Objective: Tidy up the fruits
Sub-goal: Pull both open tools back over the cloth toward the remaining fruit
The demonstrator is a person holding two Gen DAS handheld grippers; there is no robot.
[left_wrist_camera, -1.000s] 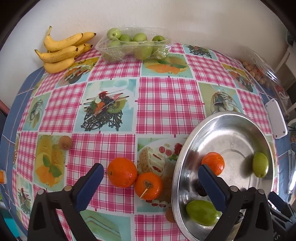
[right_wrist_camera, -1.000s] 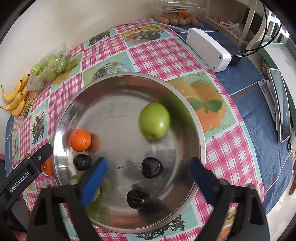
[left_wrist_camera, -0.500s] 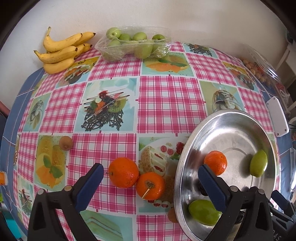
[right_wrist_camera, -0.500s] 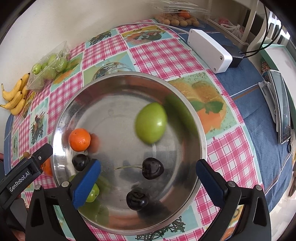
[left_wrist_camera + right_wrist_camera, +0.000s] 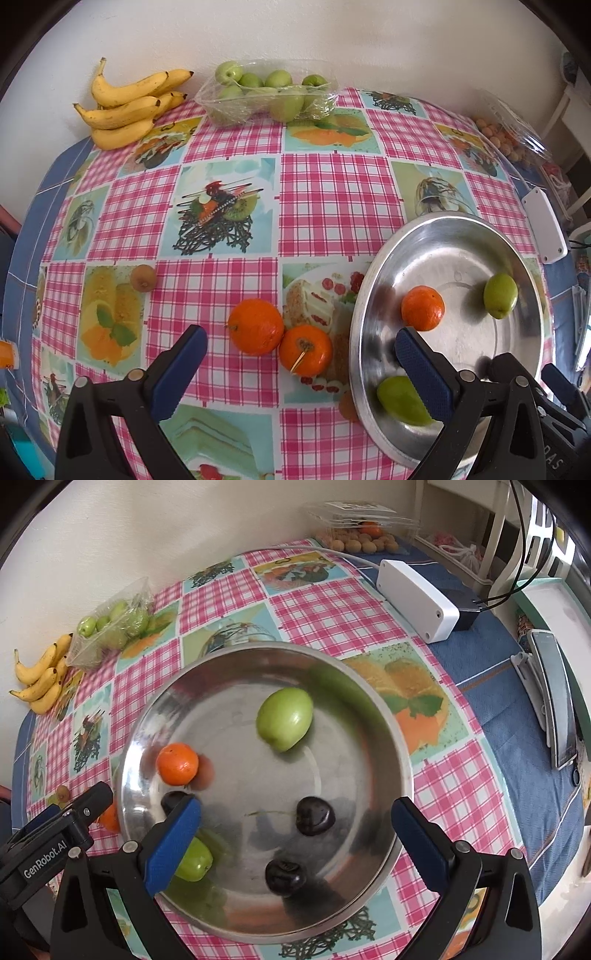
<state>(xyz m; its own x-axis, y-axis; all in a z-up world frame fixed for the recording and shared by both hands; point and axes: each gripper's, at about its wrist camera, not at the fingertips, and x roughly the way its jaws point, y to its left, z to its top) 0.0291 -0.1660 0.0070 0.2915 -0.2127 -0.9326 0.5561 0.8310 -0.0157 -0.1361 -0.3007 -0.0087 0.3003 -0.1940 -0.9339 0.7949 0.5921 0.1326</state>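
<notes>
A steel bowl holds a mandarin, a large green fruit, a second green fruit and dark cherries. My right gripper hangs open above the bowl's near side with nothing between its fingers. Two oranges lie touching on the checked tablecloth just left of the bowl. My left gripper is open, its jaws spanning the oranges and the bowl's left rim. A small brown fruit lies further left.
Bananas and a clear bag of green apples sit by the wall at the back. A white box with a cable, a clear tub of small brown fruits and a phone are on the right side.
The large green fruit has rolled a little across the bowl's floor. My right gripper's jaws have spread wider apart. The left gripper has barely moved.
</notes>
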